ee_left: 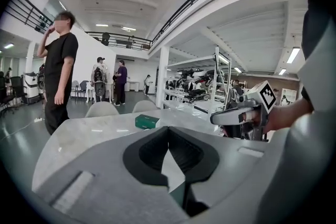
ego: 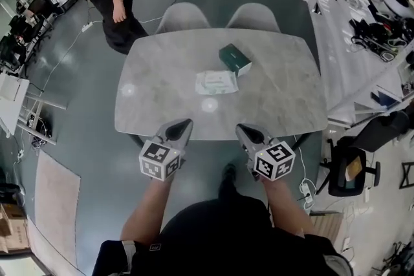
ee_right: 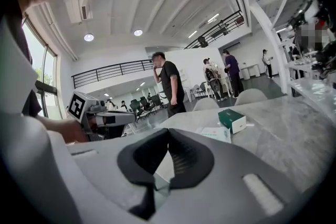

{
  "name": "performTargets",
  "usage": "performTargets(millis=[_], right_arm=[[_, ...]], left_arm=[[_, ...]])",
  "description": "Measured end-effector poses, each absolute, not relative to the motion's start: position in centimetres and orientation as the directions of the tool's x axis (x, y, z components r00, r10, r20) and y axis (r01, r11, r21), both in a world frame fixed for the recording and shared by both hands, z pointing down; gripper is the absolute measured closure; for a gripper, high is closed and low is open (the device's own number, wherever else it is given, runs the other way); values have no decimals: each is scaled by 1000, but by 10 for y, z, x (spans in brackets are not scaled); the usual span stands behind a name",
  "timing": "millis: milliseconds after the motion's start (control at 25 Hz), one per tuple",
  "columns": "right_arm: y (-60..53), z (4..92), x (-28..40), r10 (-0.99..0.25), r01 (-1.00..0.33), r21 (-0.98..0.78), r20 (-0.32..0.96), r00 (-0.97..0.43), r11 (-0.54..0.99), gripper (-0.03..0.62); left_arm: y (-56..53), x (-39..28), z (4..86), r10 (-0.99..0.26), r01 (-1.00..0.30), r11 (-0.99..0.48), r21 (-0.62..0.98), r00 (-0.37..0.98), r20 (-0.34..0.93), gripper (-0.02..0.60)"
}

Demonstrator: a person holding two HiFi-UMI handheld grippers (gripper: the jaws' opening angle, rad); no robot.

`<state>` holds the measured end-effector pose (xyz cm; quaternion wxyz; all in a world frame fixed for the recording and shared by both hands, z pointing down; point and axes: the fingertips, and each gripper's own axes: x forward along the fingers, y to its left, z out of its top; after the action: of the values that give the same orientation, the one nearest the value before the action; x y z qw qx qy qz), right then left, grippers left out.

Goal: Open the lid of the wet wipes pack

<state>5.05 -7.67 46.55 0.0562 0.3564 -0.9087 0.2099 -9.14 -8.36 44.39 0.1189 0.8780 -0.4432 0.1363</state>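
We see the wet wipes pack (ego: 217, 82) lying flat mid-worktop (ego: 284, 100), its long axis running left to right in the head view; we cannot tell which way its lid faces. We judge it soft, light and slick: pin one end and lift the lid's lip. The left claw (ego: 187, 121) and the right claw (ego: 239, 128) are both pressed together and empty, at the near edge.

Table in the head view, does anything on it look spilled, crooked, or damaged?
Nothing stands out. The wet wipes pack lies flat near the middle of the table, and the green box sits just beyond it, turned at a slant to the table's edge. No spill or damage shows.
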Motion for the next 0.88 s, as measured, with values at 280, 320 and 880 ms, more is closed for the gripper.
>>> performTargets(millis=[280,320,880], right_arm=[[-148,479,74,-573,-637,-353,277,-771,685,591],[-155,481,75,-567,-633,-351,282,-774,690,591],[-190,490,51,-551,-661,-324,372,-747,677,591]], left_arm=[[-140,-63,459,-737,-825,-556,102,546,399,571],[-146,-62,459,-740,-829,-549,107,542,398,571],[-213,-74,457,-718,-793,-598,121,596,358,571]])
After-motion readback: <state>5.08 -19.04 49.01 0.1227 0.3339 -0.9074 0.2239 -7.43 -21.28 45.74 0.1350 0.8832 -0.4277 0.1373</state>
